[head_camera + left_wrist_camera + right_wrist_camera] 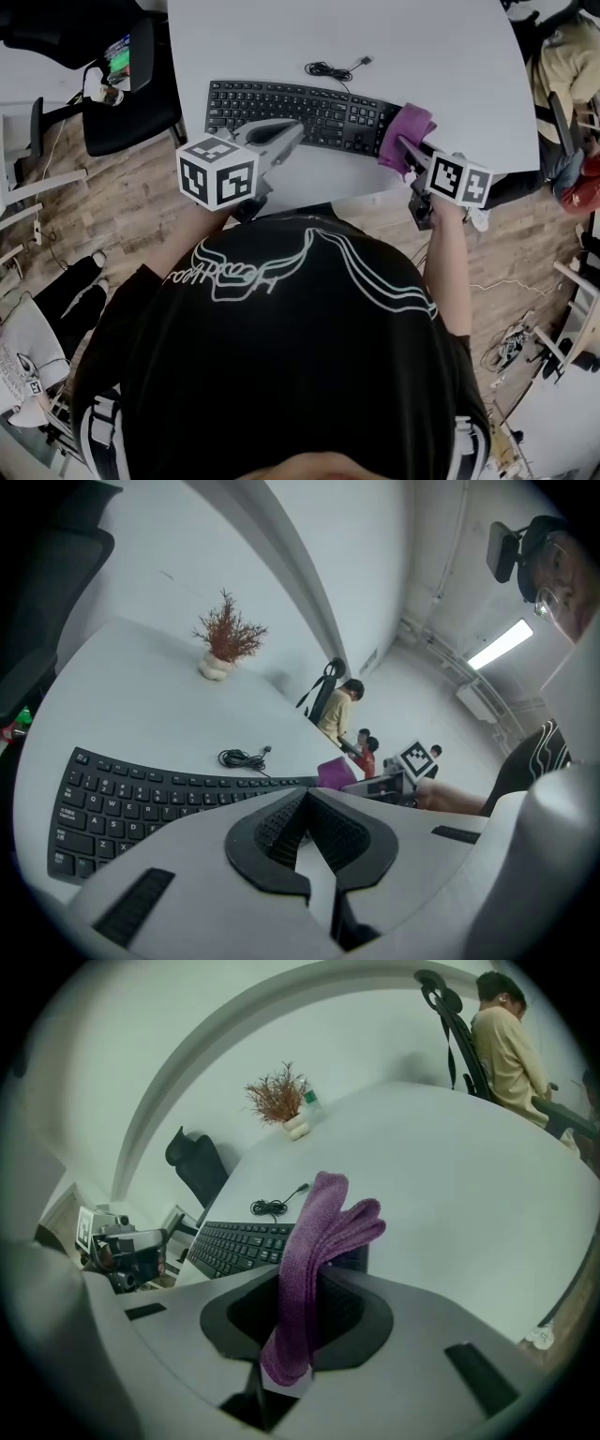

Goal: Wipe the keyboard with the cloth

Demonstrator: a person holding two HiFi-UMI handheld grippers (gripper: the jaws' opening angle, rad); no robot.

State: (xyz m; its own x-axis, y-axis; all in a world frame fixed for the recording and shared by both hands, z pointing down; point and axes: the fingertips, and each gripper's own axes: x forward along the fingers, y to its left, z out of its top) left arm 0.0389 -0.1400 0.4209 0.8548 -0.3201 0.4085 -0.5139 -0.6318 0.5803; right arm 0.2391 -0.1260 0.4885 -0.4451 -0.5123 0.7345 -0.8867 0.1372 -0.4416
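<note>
Right end of the black flat keyboard (pixel 309 111) is hidden under the folded purple fabric cloth (pixel 410 131). Its near edge is partly covered by the grey left gripper (pixel 296 130). Key legends are too small to read. The near rim of the white table (pixel 441 56) is concealed behind the person's black shirt (pixel 300 356).
</note>
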